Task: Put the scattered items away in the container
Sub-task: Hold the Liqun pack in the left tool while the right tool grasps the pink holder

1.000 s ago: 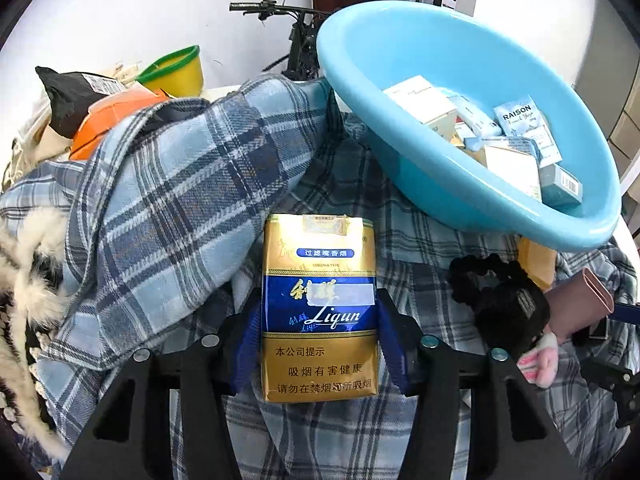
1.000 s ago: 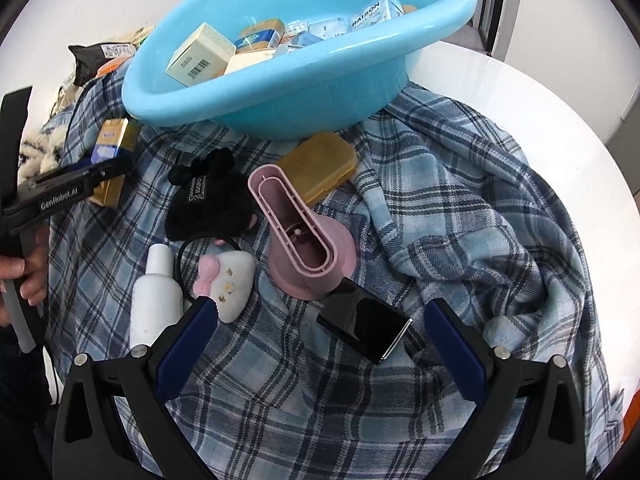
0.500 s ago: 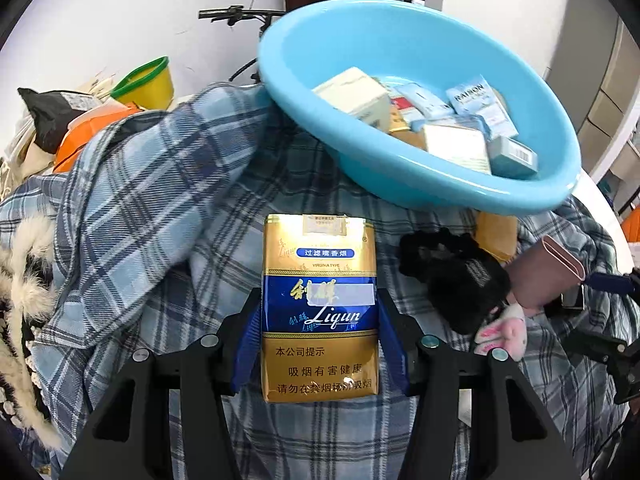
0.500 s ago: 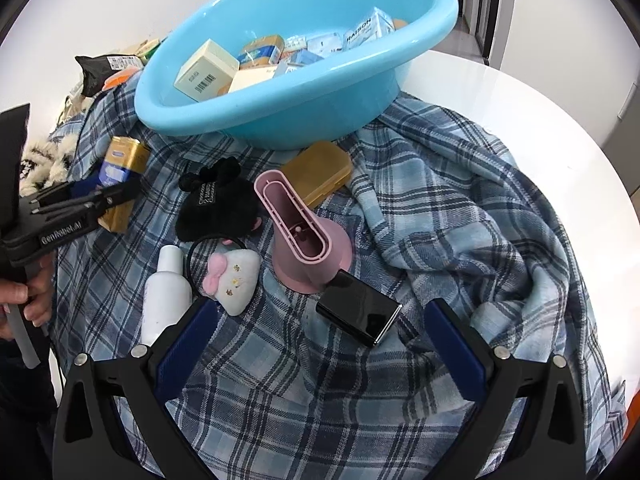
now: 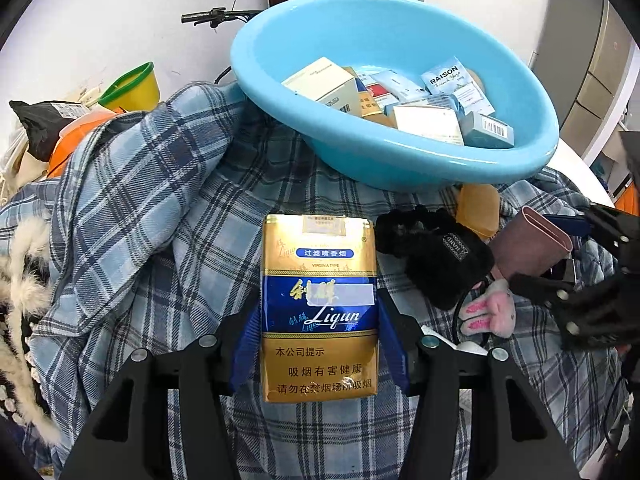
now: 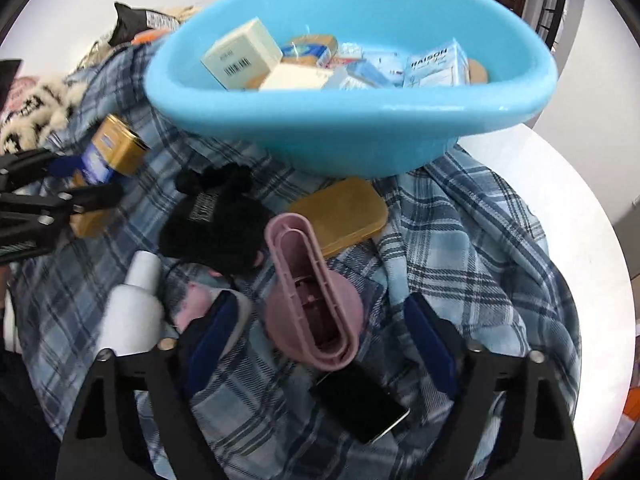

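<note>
My left gripper is shut on a gold and blue cigarette pack, held above the plaid cloth in front of the blue basin; the pack also shows in the right wrist view. The basin holds several small boxes. My right gripper is open, its fingers on either side of a pink stand that lies on the cloth. Around it lie a black phone, a black scrunchie, a tan case, a white bottle and a pink plush clip.
A blue plaid shirt covers the round white table. At the far left are a yellow funnel, a black bag, an orange item and a furry cloth. A bicycle stands behind the basin.
My left gripper carried the cigarette pack right, closer to the basin. My right gripper moved down and forward, so the pink stand now sits between its open fingers.
</note>
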`<state>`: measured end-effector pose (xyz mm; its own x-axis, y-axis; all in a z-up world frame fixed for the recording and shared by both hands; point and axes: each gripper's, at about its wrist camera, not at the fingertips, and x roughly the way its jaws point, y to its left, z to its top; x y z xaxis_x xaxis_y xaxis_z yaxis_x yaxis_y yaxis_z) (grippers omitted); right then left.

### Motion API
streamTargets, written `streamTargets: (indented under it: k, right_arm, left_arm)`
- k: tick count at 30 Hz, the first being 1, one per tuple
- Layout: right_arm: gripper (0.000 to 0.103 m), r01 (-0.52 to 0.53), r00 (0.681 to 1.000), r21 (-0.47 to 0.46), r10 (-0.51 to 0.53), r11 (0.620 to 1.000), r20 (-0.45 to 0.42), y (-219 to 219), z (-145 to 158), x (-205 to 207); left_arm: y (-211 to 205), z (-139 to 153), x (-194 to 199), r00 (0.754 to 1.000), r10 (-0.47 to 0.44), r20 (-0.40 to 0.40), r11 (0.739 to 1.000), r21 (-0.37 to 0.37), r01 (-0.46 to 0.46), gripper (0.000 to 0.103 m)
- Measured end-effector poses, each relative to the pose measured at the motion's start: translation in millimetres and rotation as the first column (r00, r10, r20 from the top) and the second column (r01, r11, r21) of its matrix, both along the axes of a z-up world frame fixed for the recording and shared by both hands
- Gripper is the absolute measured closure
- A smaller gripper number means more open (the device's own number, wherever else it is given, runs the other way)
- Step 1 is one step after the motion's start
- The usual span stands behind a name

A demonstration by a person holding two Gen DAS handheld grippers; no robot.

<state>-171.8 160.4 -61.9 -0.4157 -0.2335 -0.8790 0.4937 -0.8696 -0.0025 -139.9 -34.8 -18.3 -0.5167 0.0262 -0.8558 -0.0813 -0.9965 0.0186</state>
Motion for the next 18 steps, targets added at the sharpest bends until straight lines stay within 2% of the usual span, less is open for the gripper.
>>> streamTargets:
  k: [3,6,14,15,16,18]
  right_arm:
    - [0.034,-0.004,1.0,0.018,0.004,1.0,-0.011,0.6,-4.3,-4.4]
    - [0.047,-0.024,1.0,-0.036,0.024,0.999,-0.01,0.7,-4.6,-6.2]
    - [0.048,-0.102,0.995,-0.001,0.102,0.995,-0.023,-10.8,-11.0,-4.4]
    - [0.051,-0.105,0.994,-0.004,0.105,0.994,-0.03,-10.5,-10.5,-3.4]
    - [0.059,-0.102,0.994,-0.009,0.102,0.995,-0.051,-9.7,-8.0,-1.3]
    - [0.06,-0.087,0.993,-0.012,0.086,0.996,-0.076,-8.3,-2.5,1.9]
  left_arm:
    - [-1.2,-2.1,0.2,1.0,0.002,0.005,1.0,-0.009,-0.002,0.047]
    - [-1.4,-6.4,-1.2,1.0,-0.005,0.022,1.0,-0.018,0.005,0.047]
    - [4.9,-2.8,1.7,1.0,-0.026,0.013,1.0,-0.018,0.026,0.047]
    - [5.5,-1.6,2.2,0.999,-0.031,0.01,0.999,-0.018,0.032,0.047]
    - [5.1,-0.7,2.0,0.999,-0.034,0.008,0.999,-0.018,0.034,0.047]
    - [5.3,0.3,1.8,0.999,-0.033,0.005,0.999,-0.015,0.033,0.047]
